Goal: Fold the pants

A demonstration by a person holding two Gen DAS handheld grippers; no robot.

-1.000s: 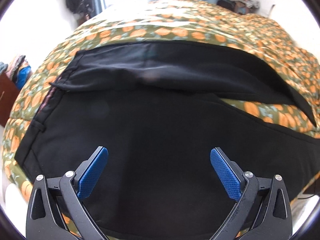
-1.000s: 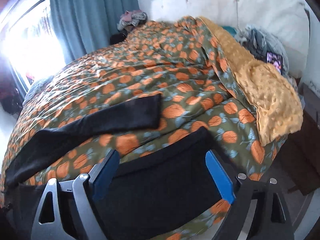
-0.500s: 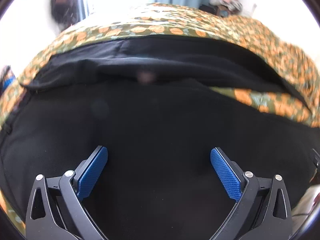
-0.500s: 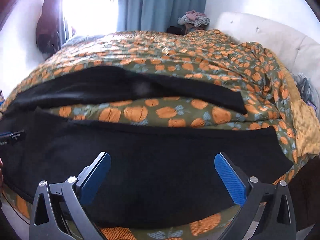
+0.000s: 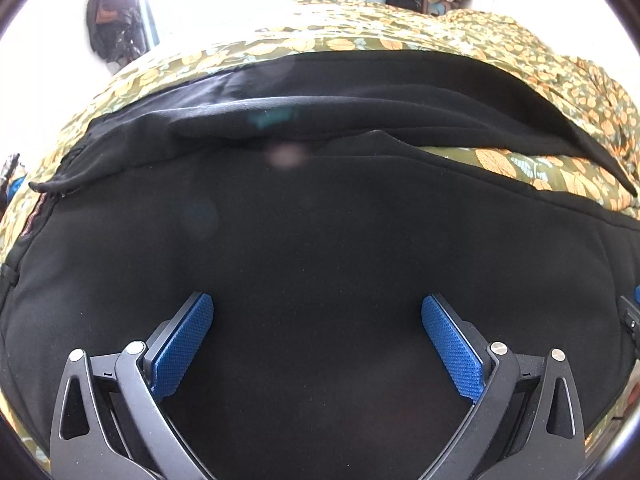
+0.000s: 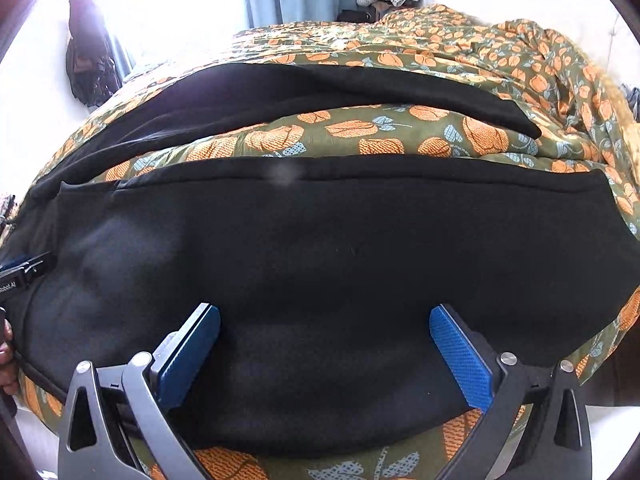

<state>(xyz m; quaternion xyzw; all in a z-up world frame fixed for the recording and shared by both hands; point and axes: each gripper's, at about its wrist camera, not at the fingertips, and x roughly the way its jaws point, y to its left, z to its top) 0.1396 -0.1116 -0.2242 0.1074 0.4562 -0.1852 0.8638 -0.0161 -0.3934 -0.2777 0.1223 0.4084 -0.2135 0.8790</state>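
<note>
Black pants lie flat across the bed's orange-and-olive floral quilt, legs spread in a V with quilt showing between them. Left gripper hangs over the waist end, jaws wide apart, nothing between the blue pads. Right gripper sits over the near leg, jaws fully spread, empty too. White lettering on the left gripper's body at the right view's left edge (too small to read).
</note>
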